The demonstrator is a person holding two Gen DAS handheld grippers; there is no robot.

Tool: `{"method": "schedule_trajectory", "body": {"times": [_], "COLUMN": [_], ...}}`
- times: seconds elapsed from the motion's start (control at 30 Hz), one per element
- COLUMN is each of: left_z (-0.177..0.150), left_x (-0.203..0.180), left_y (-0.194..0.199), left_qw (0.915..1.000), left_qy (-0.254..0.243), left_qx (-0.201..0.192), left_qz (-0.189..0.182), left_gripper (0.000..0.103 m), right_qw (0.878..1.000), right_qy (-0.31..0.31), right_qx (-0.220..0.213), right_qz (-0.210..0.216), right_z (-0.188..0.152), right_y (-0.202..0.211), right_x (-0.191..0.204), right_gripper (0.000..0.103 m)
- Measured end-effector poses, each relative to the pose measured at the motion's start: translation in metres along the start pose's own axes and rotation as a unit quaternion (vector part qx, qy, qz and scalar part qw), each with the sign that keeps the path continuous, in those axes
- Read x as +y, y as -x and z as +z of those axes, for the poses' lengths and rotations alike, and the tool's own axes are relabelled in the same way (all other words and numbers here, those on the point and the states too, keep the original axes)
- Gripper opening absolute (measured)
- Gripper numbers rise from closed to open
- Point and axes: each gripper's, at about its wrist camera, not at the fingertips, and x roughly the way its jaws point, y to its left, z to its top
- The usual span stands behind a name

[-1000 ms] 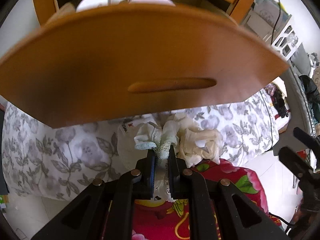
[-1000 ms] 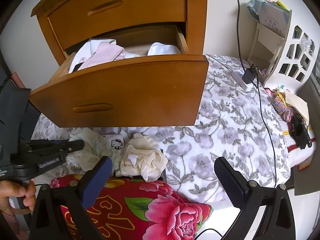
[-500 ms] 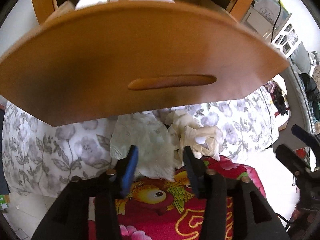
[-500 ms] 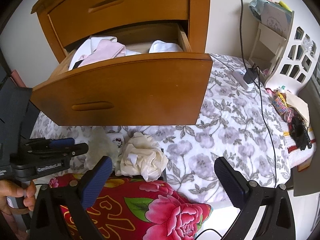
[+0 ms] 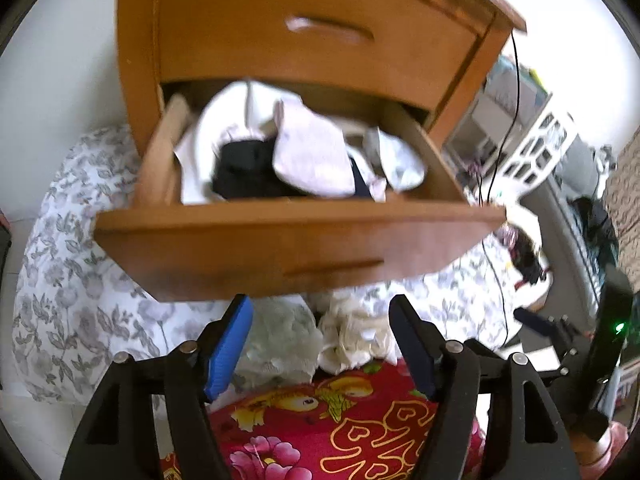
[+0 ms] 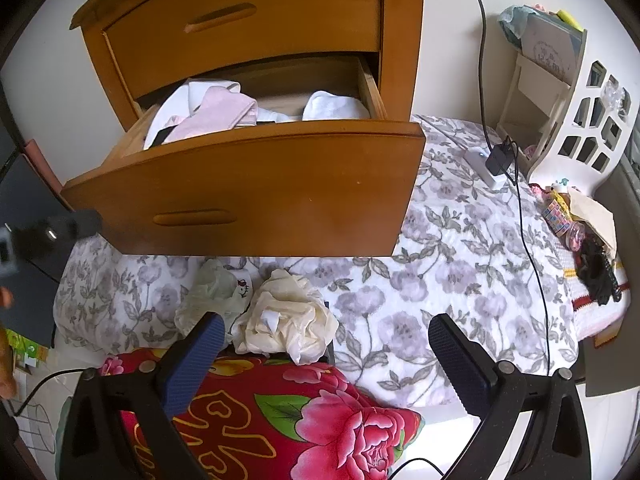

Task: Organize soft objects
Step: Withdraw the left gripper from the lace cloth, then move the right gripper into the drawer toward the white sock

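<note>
Pale-green garment (image 5: 280,336) below opening left hand-held gripper (image 5: 320,344)

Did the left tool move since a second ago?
Yes. The left tool has gone up: in its own view the open drawer has dropped lower, so the clothes inside now show. Its jaws are opening, with nothing gripped between them.

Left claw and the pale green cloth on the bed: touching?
Apart. In the left wrist view the left claw is opening, nothing between its pads, and the pale green cloth lies below on the bed.
</note>
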Motion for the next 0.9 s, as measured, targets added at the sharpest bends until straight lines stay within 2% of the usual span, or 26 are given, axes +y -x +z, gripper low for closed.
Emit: {"method": "schedule_trajectory", "body": {"times": [0.27,0.4,0.77,0.9], "left_z": [0.006,0.004,0.006,0.008], "left_x": [0.018,0.024,0.029,0.031], "left_y": [0.016,0.02,0.031,0.033], "left_qw": [0.9976,0.9954,0.9901,0.9881], "left_qy": [0.036,0.045,0.045,0.043], "left_qx": [-0.055,-0.074,-0.124,-0.14], "left_qz": [0.022,0.042,0.049,0.048], "left_gripper": [0.097,0.099,0.099,0.099], "right_qw": [1.0,1.0,0.999,0.998], "right_qy": [0.01,0.011,0.018,0.039], "right_qx": [-0.002,-0.002,-0.029,-0.049], "right_qz": [0.0,0.0,0.008,0.015], "right_z": [0.003,0.002,0.019,0.03], "right_y": [0.002,0.002,0.015,0.026], "right_x": [0.007,0.008,0.008,0.012], "right_gripper": [0.103,0.103,0.103,0.103]}}
